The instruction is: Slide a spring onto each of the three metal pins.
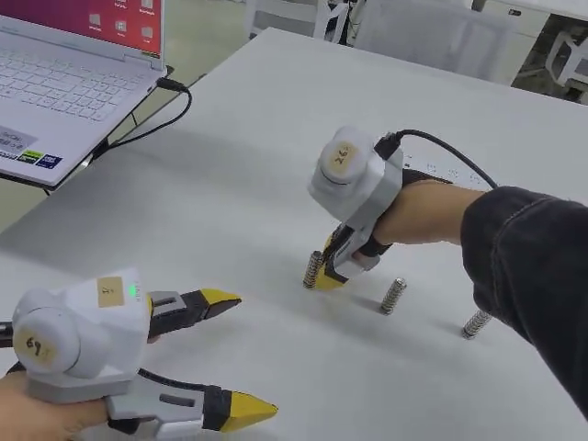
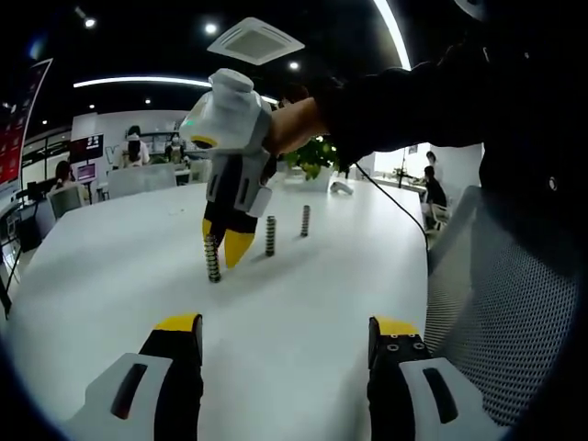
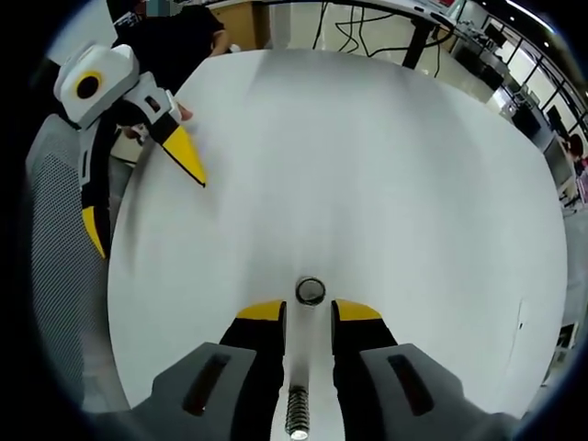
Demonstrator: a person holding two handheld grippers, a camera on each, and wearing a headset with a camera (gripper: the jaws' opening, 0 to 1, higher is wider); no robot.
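Observation:
Three coil springs stand upright in a row on the white table [image 1: 266, 138]: one [image 1: 313, 269], a second [image 1: 393, 296] and a third [image 1: 476, 323]. Whatever they stand on is hidden inside the coils. My right gripper [image 1: 329, 278] points down right beside the first spring [image 2: 213, 257], jaws slightly open. In the right gripper view that spring's top ring [image 3: 310, 291] lies just ahead of my right gripper [image 3: 310, 310], outside the jaws. Another spring [image 3: 296, 411] shows through the gap further back. My left gripper [image 1: 237, 355] rests wide open and empty at the near left.
An open laptop [image 1: 64, 73] sits at the far left on another desk, with a black cable [image 1: 161, 119] trailing from it. The right gripper's cable [image 1: 441, 147] runs back across the table. A mesh chair [image 2: 514, 303] stands to the right in the left gripper view.

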